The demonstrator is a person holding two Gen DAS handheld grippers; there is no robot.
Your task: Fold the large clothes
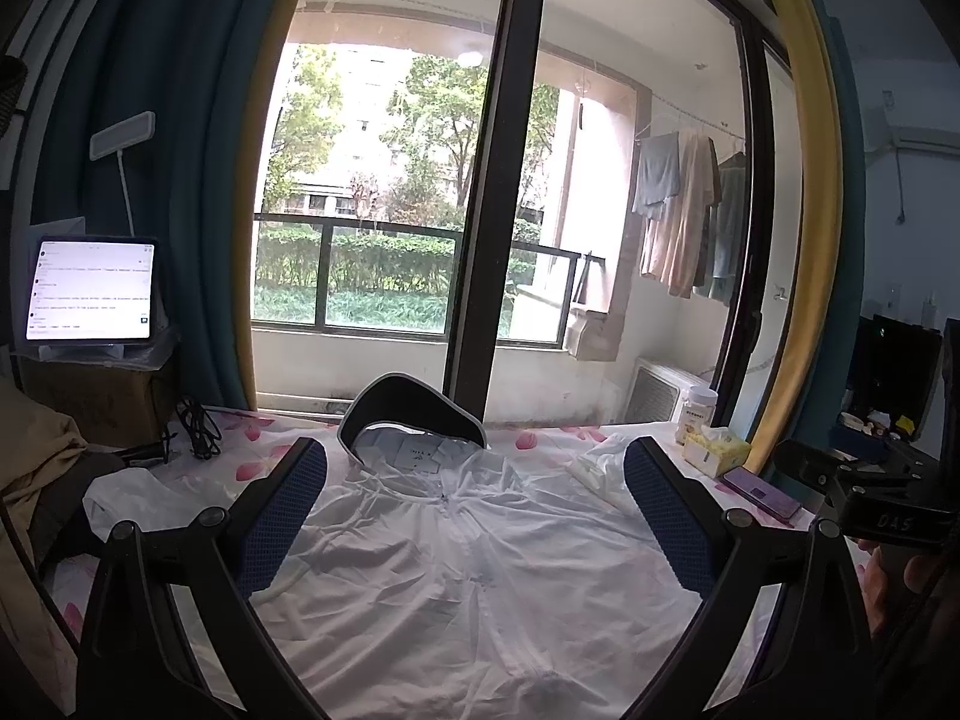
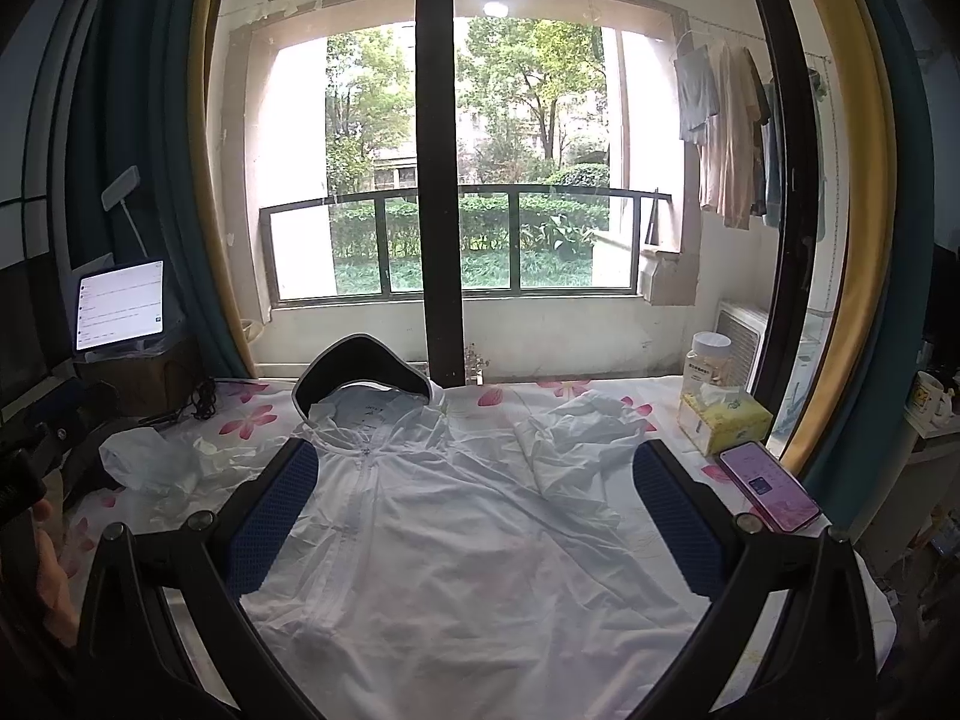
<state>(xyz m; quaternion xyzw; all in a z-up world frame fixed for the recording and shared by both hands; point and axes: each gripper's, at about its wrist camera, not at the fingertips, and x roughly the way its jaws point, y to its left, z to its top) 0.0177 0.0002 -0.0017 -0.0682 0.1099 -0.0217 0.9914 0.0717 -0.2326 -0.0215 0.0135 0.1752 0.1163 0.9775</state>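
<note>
- White hooded jacket (image 2: 456, 540) lies flat, zipper up, mid-frame on the floral-sheet bed (image 2: 576, 387).
- Left gripper (image 1: 474, 516) and right gripper (image 2: 474, 516): jaws spread, empty, above it.
- Folding not begun; next, pinch a sleeve (image 2: 576, 438).

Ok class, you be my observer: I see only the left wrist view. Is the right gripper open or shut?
Observer: The right gripper is open and empty, over the white jacket.
Operator: And the jacket's right-hand sleeve? My gripper half hides it.
Observer: The sleeve lies crumpled on the bed, left of the tissue box, not yet folded in.
</note>
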